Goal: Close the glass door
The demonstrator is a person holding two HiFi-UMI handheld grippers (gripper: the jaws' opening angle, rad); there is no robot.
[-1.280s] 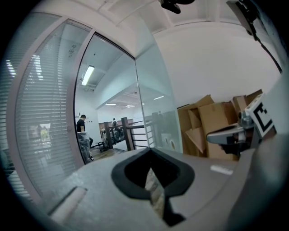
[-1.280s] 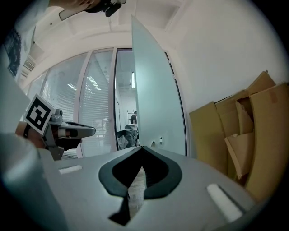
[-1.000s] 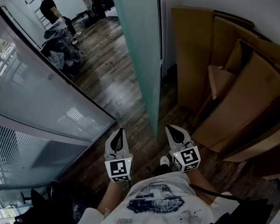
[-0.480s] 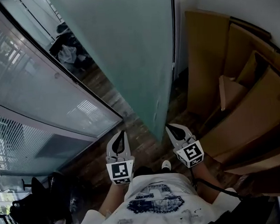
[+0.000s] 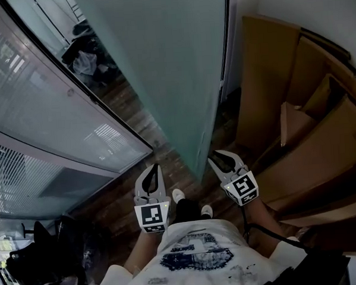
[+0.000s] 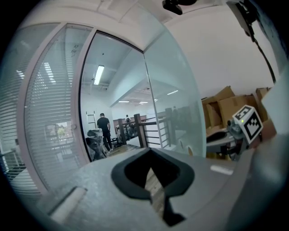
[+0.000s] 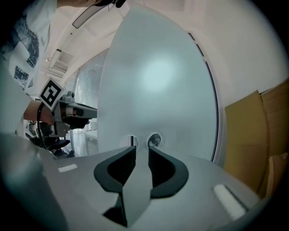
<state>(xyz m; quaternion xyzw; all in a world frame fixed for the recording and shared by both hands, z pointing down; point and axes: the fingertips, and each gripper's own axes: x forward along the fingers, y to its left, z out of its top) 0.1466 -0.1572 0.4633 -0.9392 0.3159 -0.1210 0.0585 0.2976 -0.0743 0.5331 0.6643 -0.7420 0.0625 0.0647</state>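
The frosted, pale green glass door [image 5: 174,67] hangs half swung, and its lower corner comes down just in front of my feet. My right gripper [image 5: 222,160] sits beside that corner, on the door's right face. Its jaws have just been opening and now stand open. Nothing is between them, and the door's face [image 7: 158,81] with two round fittings [image 7: 154,140] lies beyond. My left gripper [image 5: 148,172] hovers left of the door's edge, shut and holding nothing [image 6: 150,151]. It points through the doorway.
A glass wall with blinds [image 5: 40,116] runs along the left. Flattened cardboard boxes [image 5: 308,120] lean against the wall on the right. Dark bags [image 5: 87,60] lie in the corridor beyond, where a person [image 6: 104,128] stands far off. Black gear [image 5: 47,259] sits at lower left.
The door, seen nearly edge-on before, now shows a broad face across the doorway. My right gripper's jaws have parted and it has shifted slightly along the door's corner. The left gripper has barely moved.
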